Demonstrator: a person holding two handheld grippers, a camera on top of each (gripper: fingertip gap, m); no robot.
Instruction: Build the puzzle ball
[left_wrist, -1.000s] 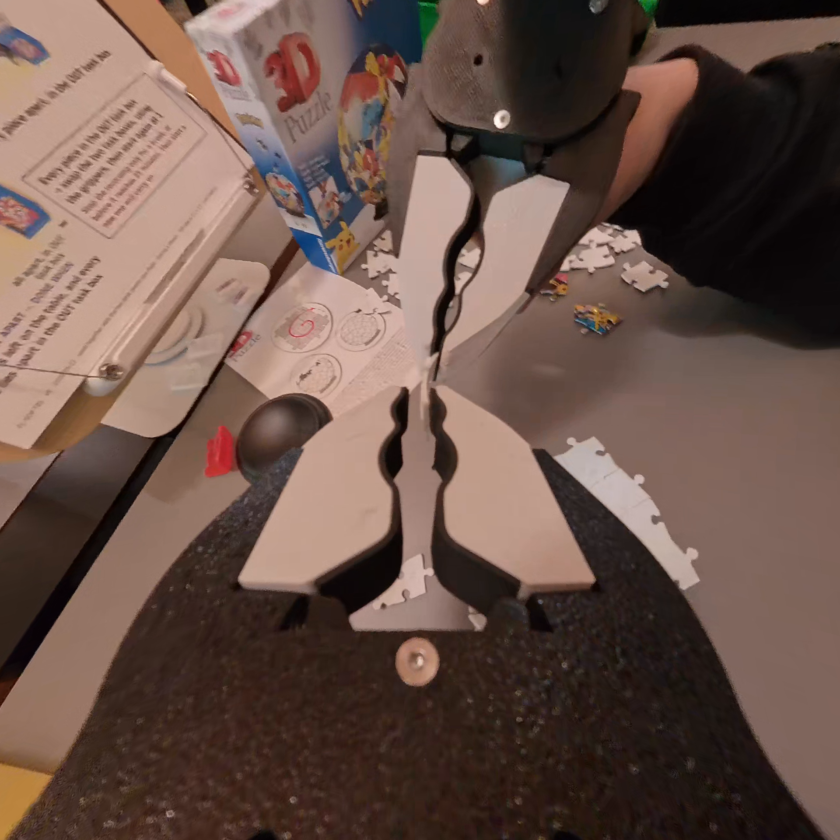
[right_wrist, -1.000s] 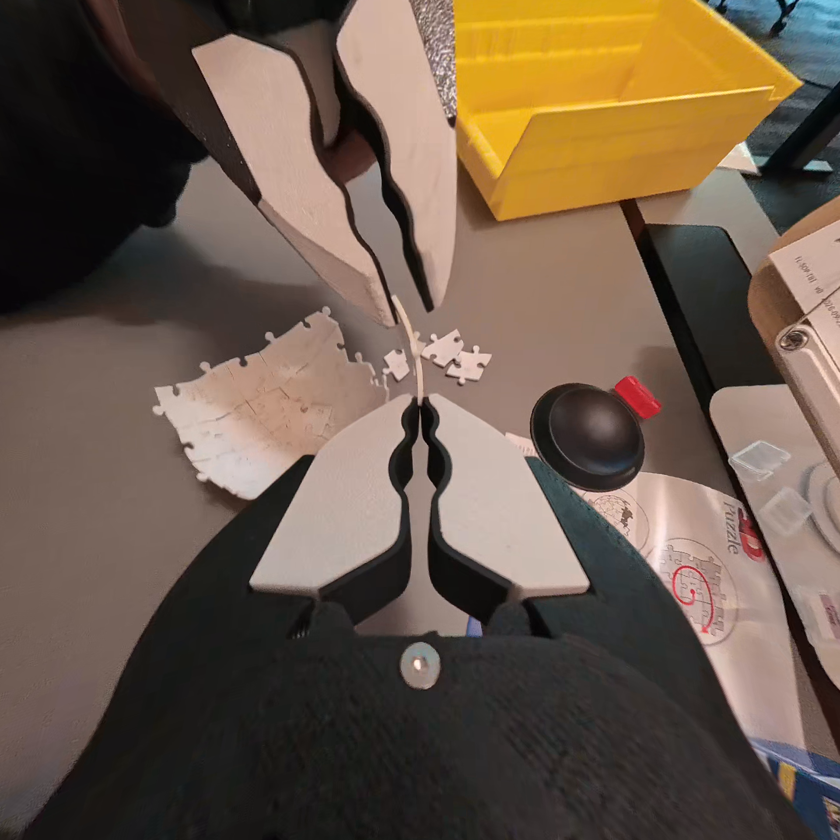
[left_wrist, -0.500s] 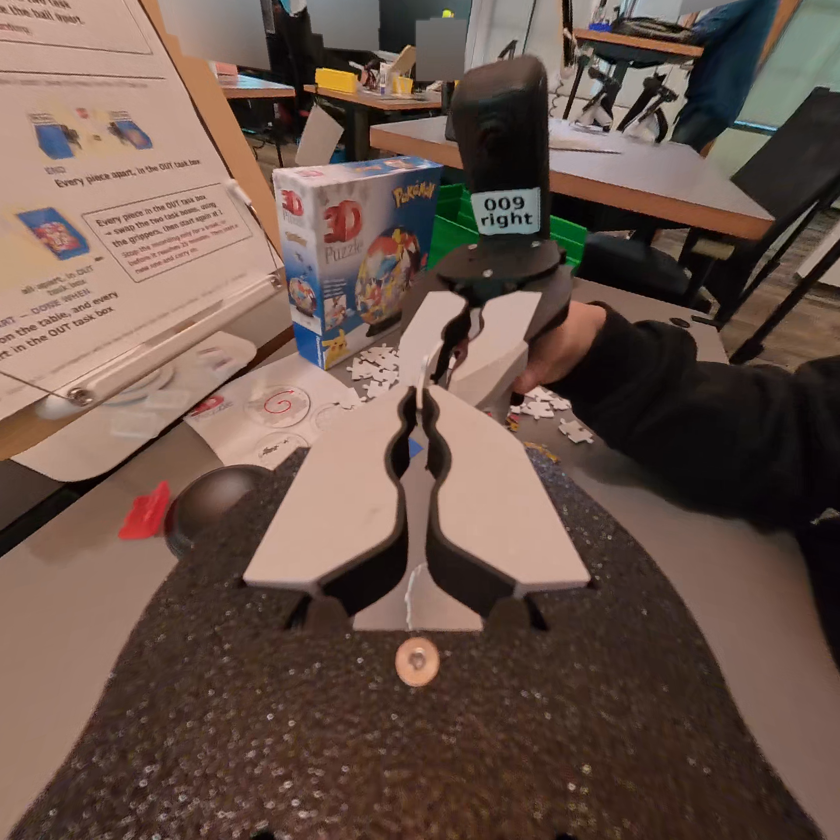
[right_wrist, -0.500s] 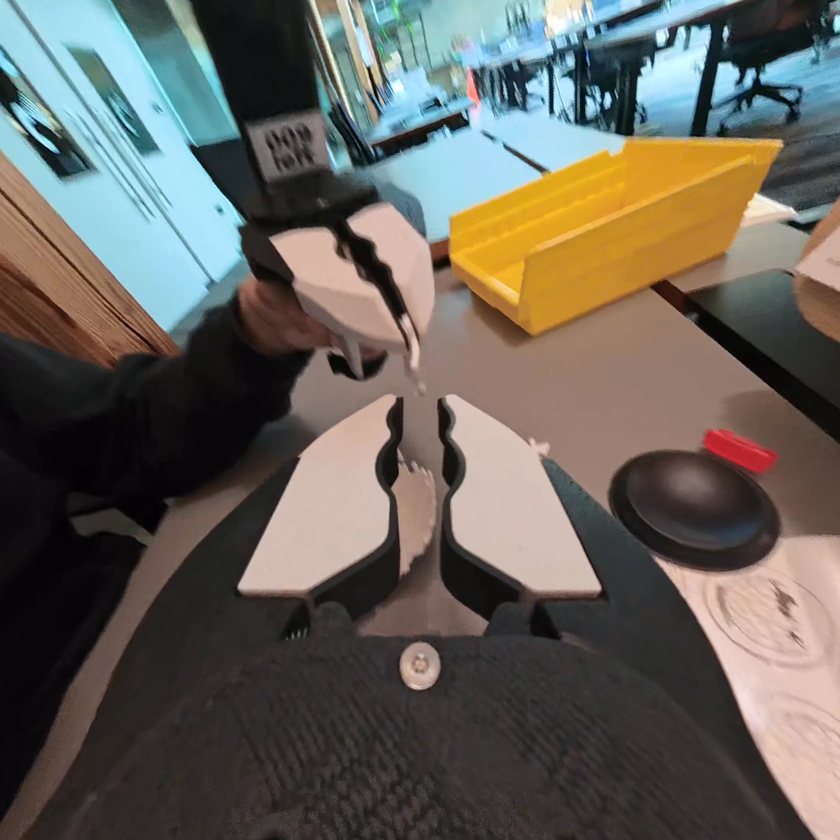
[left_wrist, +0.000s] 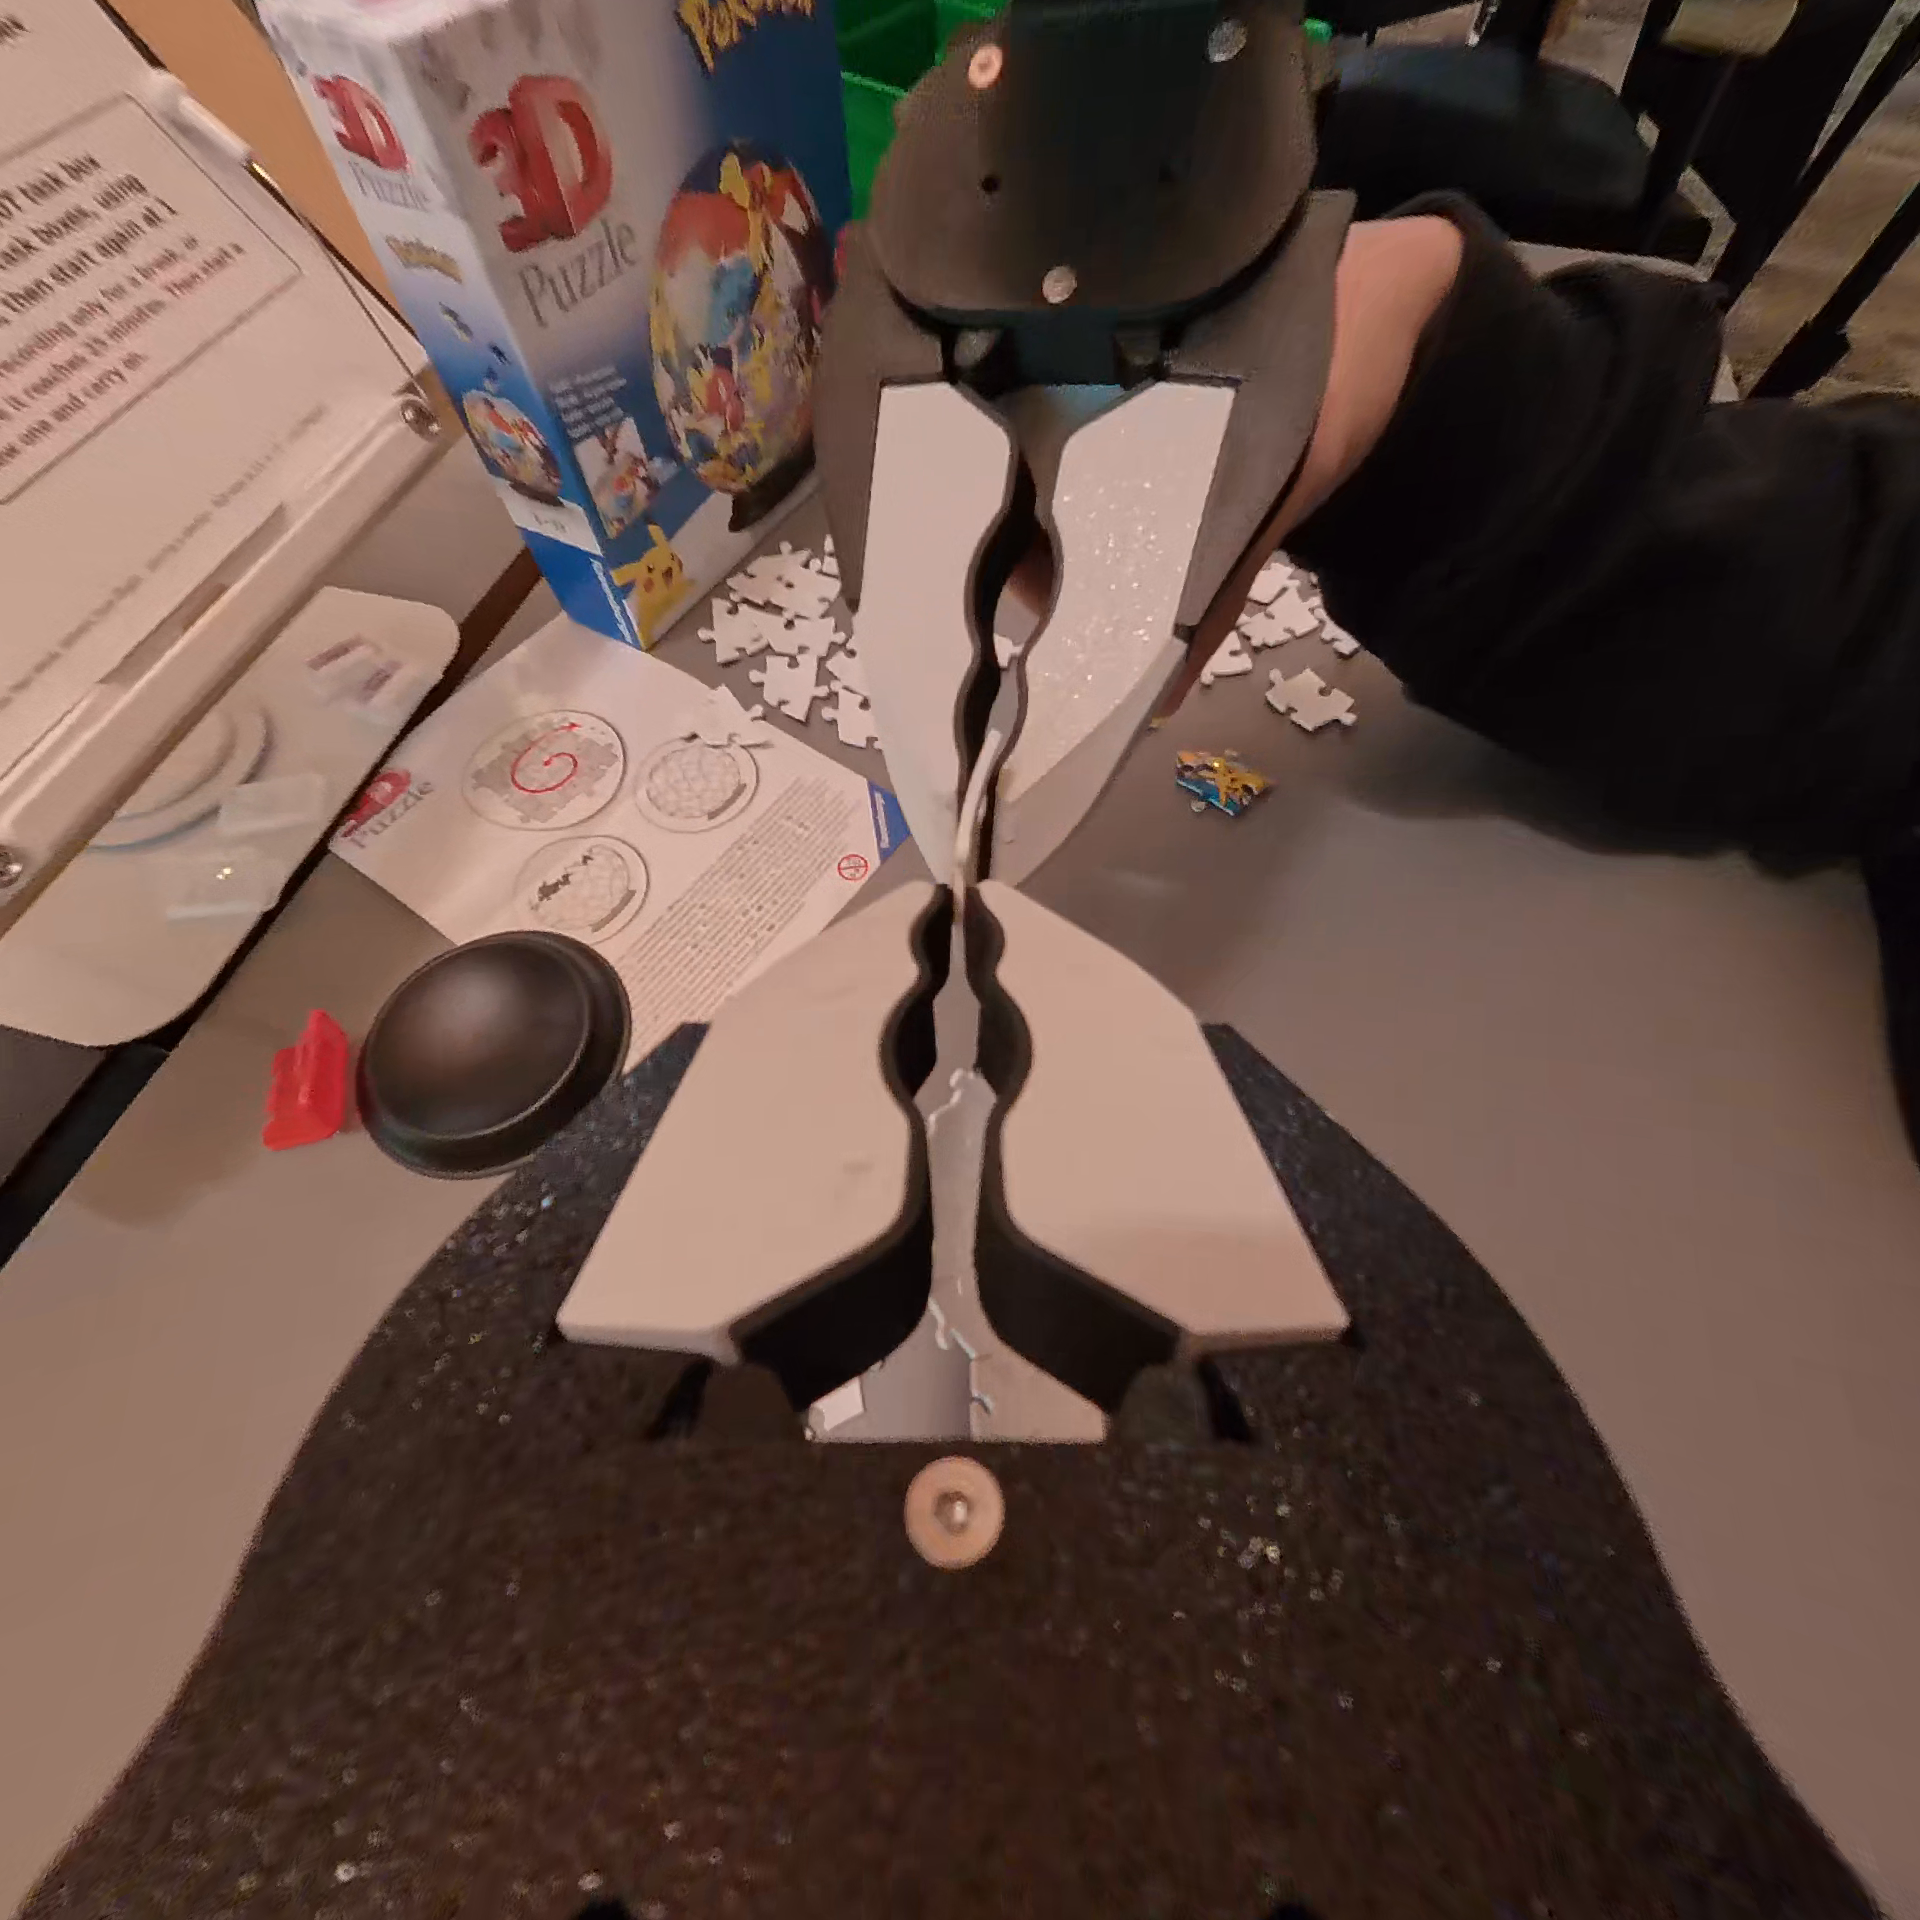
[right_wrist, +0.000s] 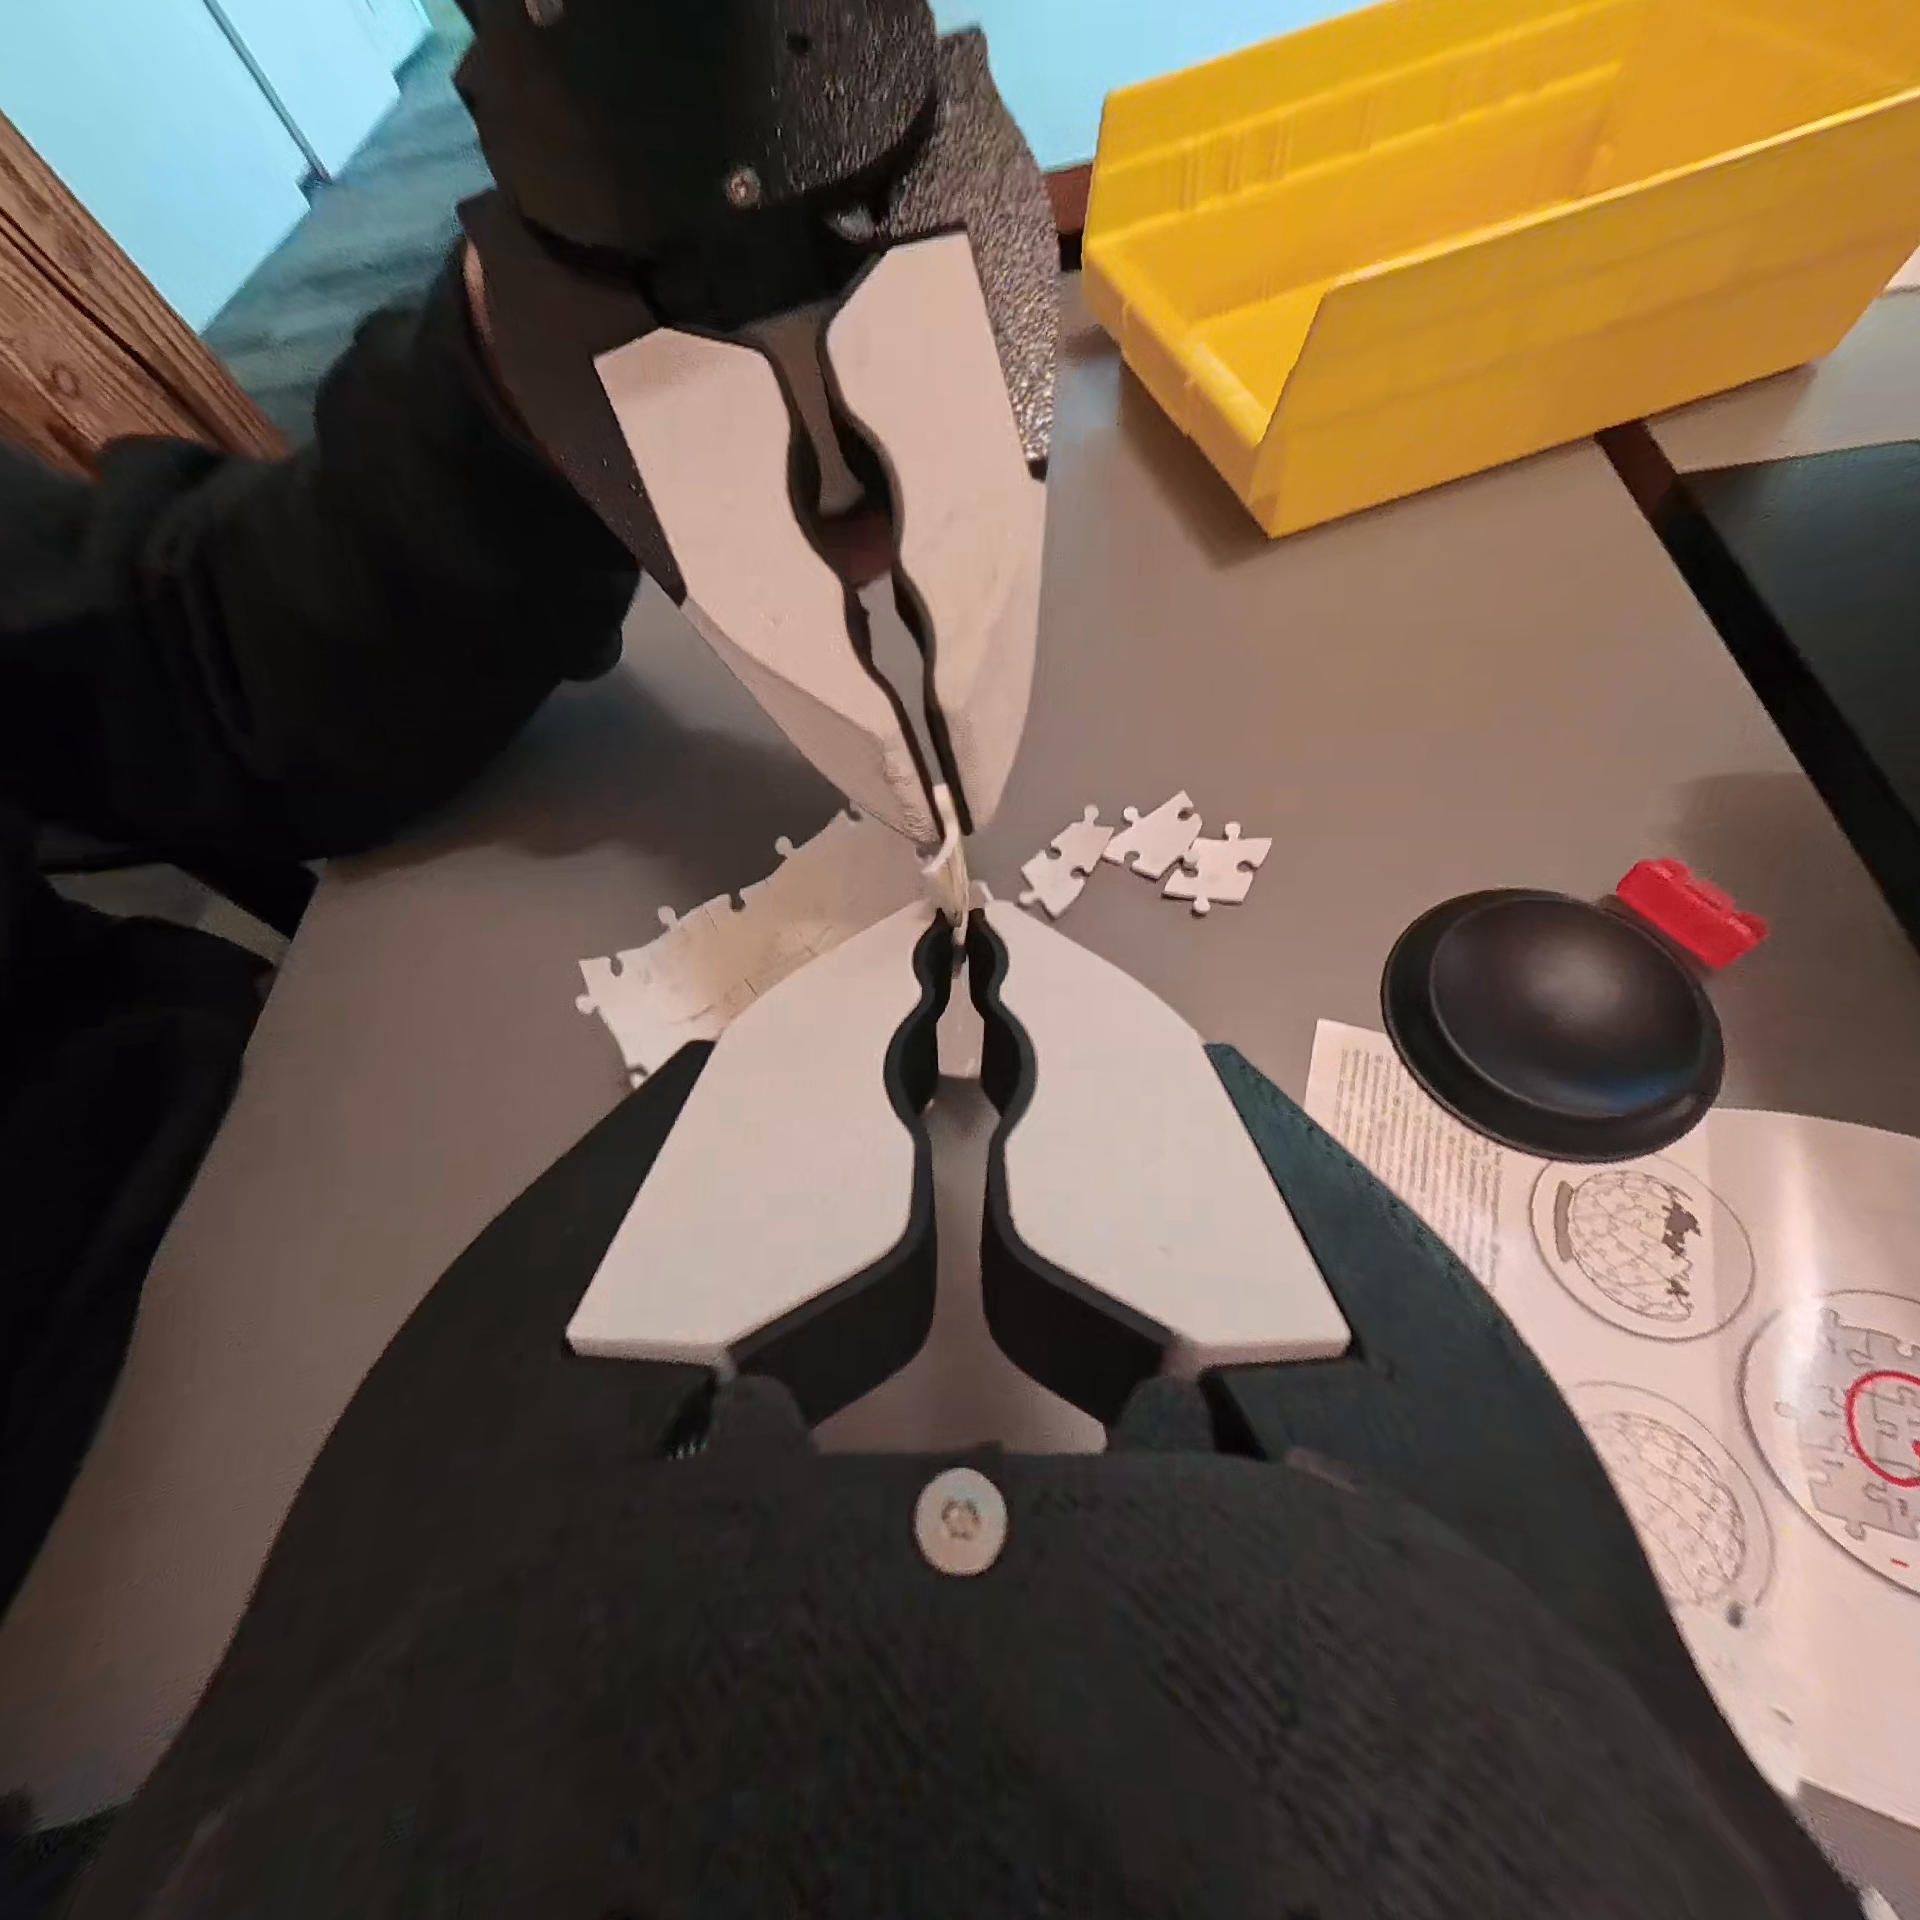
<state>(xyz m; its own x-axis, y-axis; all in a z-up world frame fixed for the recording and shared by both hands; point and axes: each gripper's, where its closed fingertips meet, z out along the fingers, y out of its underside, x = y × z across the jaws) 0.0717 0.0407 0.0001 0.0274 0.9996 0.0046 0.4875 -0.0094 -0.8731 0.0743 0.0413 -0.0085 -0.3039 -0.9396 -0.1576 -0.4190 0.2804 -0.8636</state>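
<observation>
My left gripper and right gripper meet tip to tip above the grey table. Both are shut on a white puzzle piece held edge-on between them. I cannot tell whether it is one piece or two joined. In the right wrist view the right gripper is at the bottom and the left gripper comes in from above, with the piece between them. A partly built curved white section lies on the table just below and to the left.
A black stand and a red clip sit beside the instruction sheet. Three loose pieces lie near the tips. A yellow bin stands behind. The puzzle box and a pile of loose pieces are behind the right gripper. Both grippers' tips are close together, under 4 cm apart. The partly built curved white section is about equally far from each gripper, around 15 cm.
Half a second ago the grippers were raised and the right one was open. Both have come back down over the table, and the right gripper has shut on the piece again.
</observation>
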